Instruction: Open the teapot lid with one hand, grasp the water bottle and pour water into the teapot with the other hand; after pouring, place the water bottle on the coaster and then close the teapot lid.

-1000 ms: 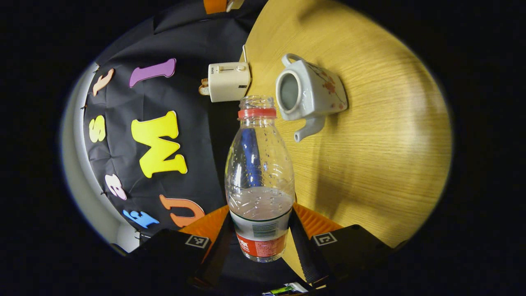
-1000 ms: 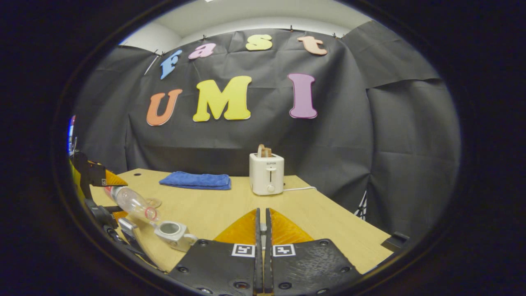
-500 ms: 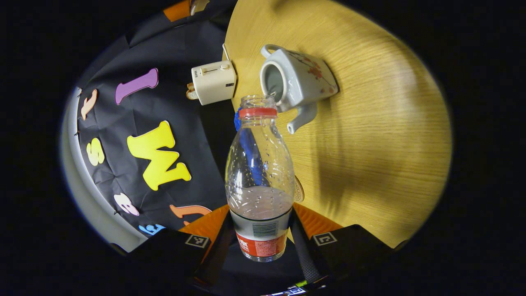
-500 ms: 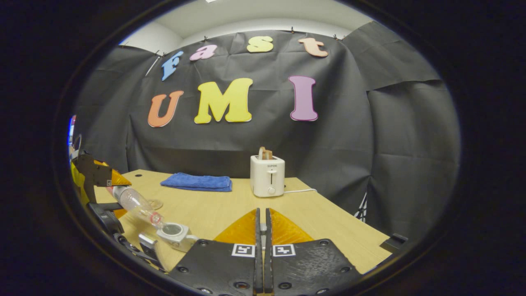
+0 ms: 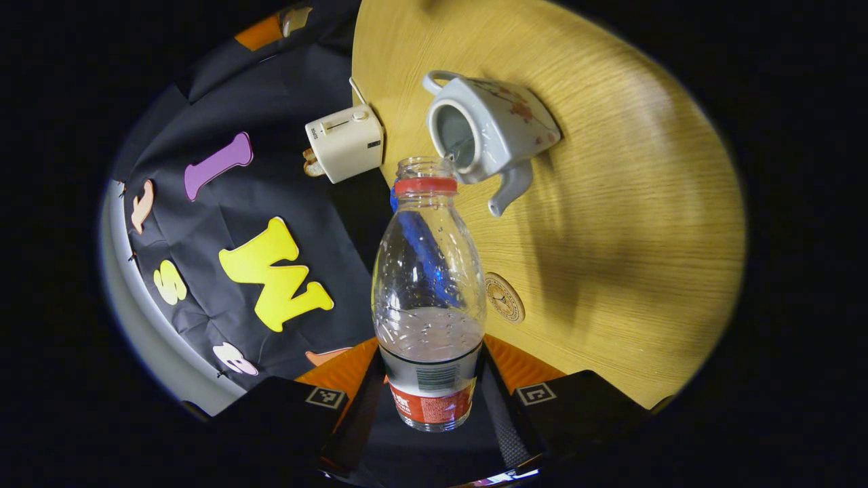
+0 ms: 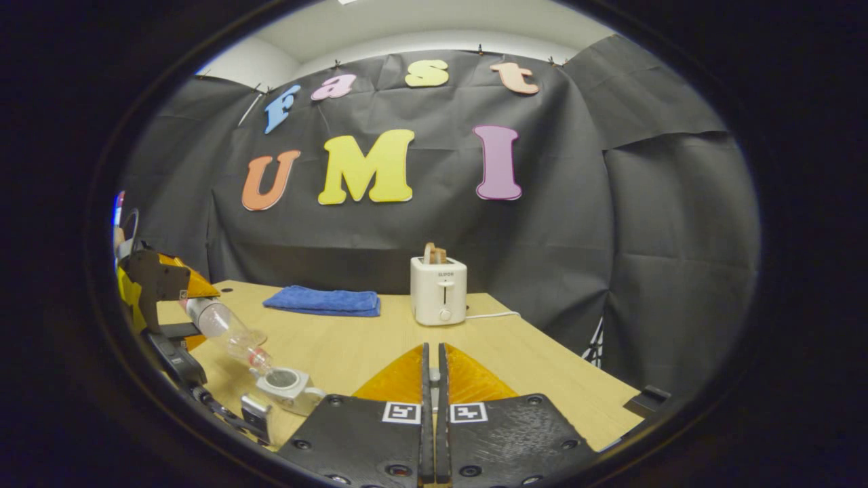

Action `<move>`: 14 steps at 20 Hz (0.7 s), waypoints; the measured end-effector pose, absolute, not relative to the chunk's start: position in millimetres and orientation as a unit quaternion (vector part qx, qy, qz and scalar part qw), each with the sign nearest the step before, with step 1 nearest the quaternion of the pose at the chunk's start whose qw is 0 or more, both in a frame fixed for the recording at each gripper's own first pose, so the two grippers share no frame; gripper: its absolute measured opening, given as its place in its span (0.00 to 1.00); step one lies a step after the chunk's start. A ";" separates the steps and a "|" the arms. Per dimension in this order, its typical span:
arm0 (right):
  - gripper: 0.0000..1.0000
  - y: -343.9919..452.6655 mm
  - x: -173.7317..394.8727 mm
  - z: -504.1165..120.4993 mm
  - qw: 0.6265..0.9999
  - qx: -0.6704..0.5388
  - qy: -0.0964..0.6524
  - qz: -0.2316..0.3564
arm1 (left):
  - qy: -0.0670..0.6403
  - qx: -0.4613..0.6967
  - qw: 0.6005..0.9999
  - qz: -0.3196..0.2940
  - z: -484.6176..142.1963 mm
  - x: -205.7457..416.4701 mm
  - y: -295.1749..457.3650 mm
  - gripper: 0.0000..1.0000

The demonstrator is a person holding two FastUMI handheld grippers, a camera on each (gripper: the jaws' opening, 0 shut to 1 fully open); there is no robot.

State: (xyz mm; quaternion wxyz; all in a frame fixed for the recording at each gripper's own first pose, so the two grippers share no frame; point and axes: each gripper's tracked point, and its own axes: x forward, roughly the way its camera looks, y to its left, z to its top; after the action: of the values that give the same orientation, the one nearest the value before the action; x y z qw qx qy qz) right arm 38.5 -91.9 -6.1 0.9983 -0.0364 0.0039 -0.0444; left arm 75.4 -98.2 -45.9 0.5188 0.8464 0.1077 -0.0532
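The teapot (image 5: 491, 135) stands open, its lid off. The left hand-held gripper (image 5: 434, 400) clamps the water bottle (image 5: 428, 298), neck tilted at the opening ahead. The right hand-held gripper (image 6: 431, 379) is clenched; whether it holds the lid cannot be told. The pouring seems underway; coaster (image 5: 503, 298) and lid remain.

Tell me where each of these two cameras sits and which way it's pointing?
Left gripper view: rides on the left gripper, looking along its own fingers, which clamp the tilted water bottle, mouth by the open teapot; the coaster lies on the table.
Right gripper view: rides on the right gripper, fingers together, facing across the table to the toaster and blue towel; the left gripper appears far left.
Shared: bottle, teapot, toaster, table.
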 end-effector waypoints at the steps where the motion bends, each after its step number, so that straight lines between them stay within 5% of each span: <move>1: 0.01 -92.6 38.1 -6.5 0.998 -0.036 0.004 -0.044 | 0.106 0.851 0.512 -0.053 -44.5 75.0 -100.3 0.76; 14: 0.01 -95.5 34.4 -1.9 0.998 -0.035 0.003 -0.049 | 0.076 0.898 0.431 -0.048 -28.0 73.0 -125.5 0.76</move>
State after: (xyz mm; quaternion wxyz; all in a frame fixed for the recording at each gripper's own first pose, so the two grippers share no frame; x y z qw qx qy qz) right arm 34.4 -95.5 -1.9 0.9982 -0.0349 0.0026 -0.0485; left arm 73.0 -125.5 -28.0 0.4310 0.8979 0.0759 -0.0484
